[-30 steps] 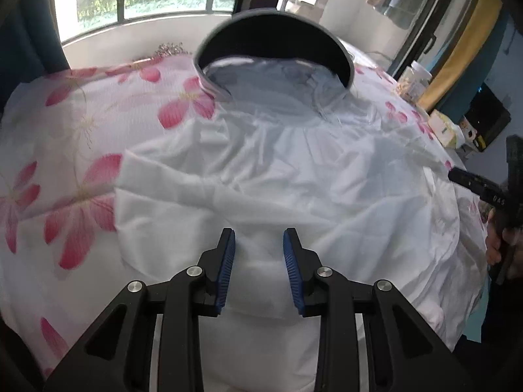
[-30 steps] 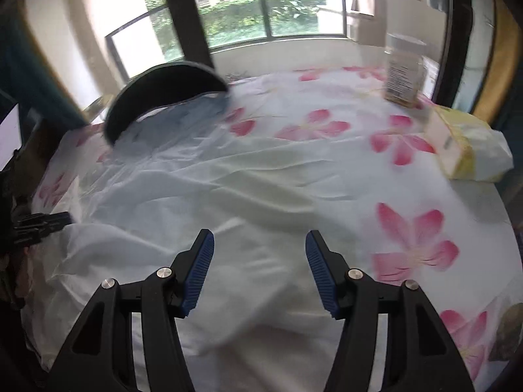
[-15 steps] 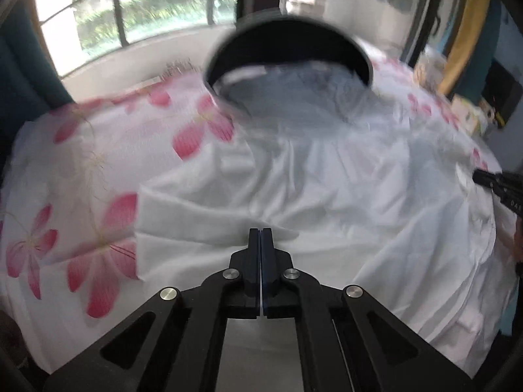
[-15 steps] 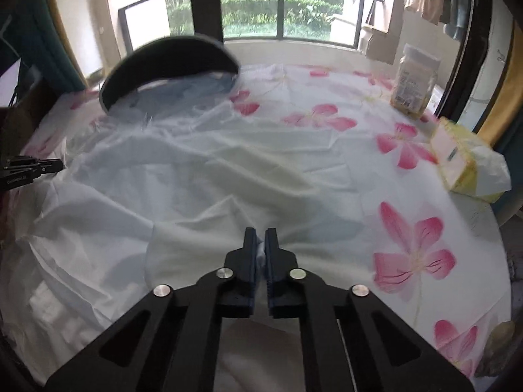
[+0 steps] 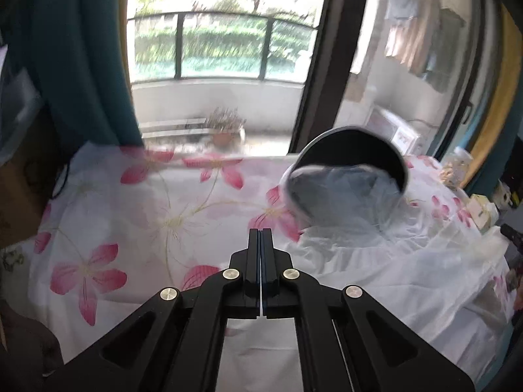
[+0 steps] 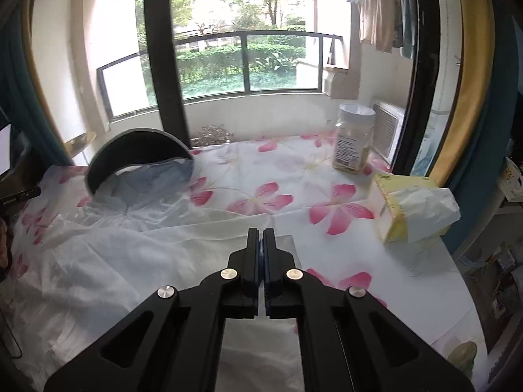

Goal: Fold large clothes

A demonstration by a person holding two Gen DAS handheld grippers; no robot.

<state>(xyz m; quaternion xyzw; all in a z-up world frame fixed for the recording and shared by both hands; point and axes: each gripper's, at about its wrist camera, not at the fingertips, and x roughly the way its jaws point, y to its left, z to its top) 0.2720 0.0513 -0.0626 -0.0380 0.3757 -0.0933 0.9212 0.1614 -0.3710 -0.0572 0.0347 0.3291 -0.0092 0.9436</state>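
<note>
A large white garment (image 5: pixel 392 271) with a dark stiff hood brim (image 5: pixel 353 150) lies spread on a table with a pink-flowered cloth (image 5: pixel 130 215). My left gripper (image 5: pixel 260 238) is shut on the garment's white fabric and holds its edge lifted off the table. My right gripper (image 6: pixel 261 238) is shut on the garment's fabric too (image 6: pixel 114 261) and lifts its near right edge. The hood (image 6: pixel 140 150) shows at the far left in the right wrist view. The pinched cloth hangs below the jaws, mostly hidden by the fingers.
A yellow tissue pack (image 6: pixel 412 209) and a clear jar with a white lid (image 6: pixel 354 140) stand on the right of the table. A window with a railing (image 6: pixel 245 62) lies behind. A teal curtain (image 5: pixel 75 65) hangs at the left.
Both grippers went from open to shut on the white fabric, then rose and tilted up, lifting the near edge of the garment. More of the window and room shows now.
</note>
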